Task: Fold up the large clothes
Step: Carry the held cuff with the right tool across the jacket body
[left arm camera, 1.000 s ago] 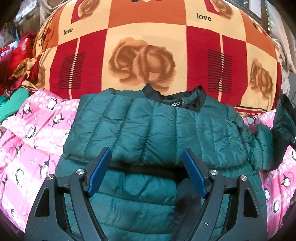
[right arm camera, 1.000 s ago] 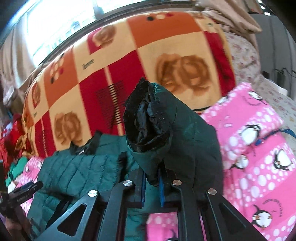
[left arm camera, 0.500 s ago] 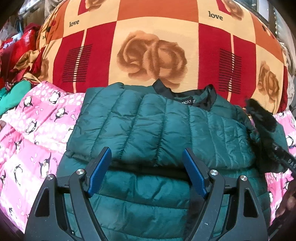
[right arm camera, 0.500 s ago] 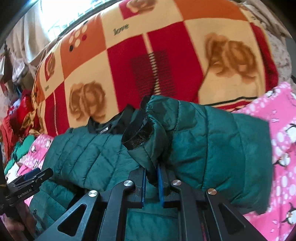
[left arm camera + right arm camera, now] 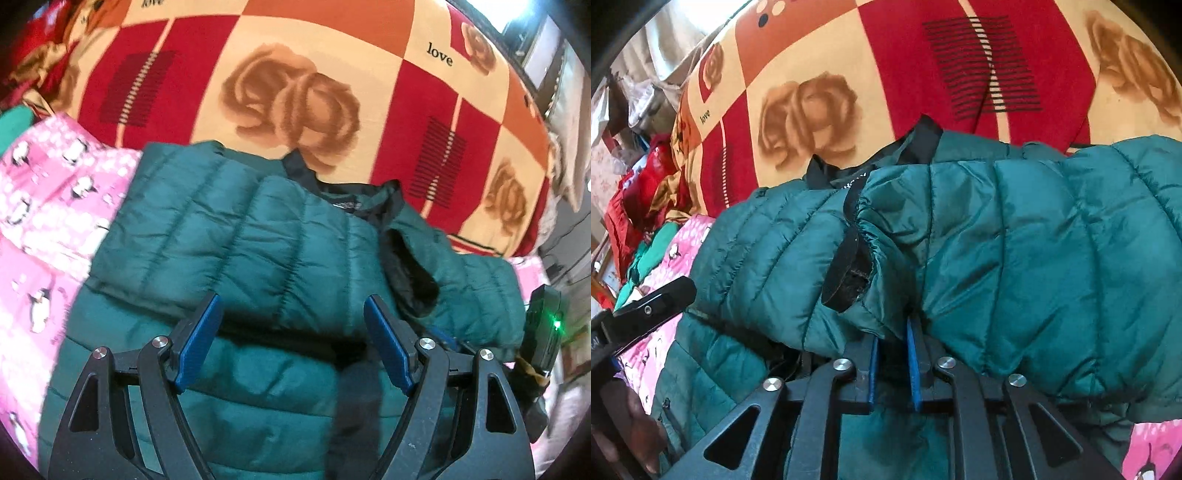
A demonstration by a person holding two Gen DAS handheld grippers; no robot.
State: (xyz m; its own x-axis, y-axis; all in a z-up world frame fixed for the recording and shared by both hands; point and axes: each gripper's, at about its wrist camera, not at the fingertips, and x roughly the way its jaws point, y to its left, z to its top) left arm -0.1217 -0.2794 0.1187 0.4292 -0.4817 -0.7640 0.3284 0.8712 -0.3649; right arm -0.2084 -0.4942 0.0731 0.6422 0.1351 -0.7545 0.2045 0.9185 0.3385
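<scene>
A dark green quilted puffer jacket (image 5: 236, 243) lies on a pink penguin-print sheet (image 5: 48, 206), collar toward a red and orange rose blanket. Its left sleeve is folded across the chest. My left gripper (image 5: 291, 343) is open and empty, hovering over the jacket's middle. My right gripper (image 5: 892, 354) is shut on the right sleeve (image 5: 1034, 266) near its black-lined cuff (image 5: 849, 280), and the sleeve lies across the jacket's chest. The right sleeve also shows in the left wrist view (image 5: 458, 284), with the right gripper's body at the far right.
A rose-patterned blanket (image 5: 295, 96) with "love" lettering rises behind the jacket. Red and green clothes (image 5: 639, 206) are piled at the far left. The left gripper's black body (image 5: 650, 306) shows at the left in the right wrist view.
My right gripper has carried the right sleeve from raised at the side down and leftward across the jacket's chest. My left gripper stayed open over the jacket, shifting slightly.
</scene>
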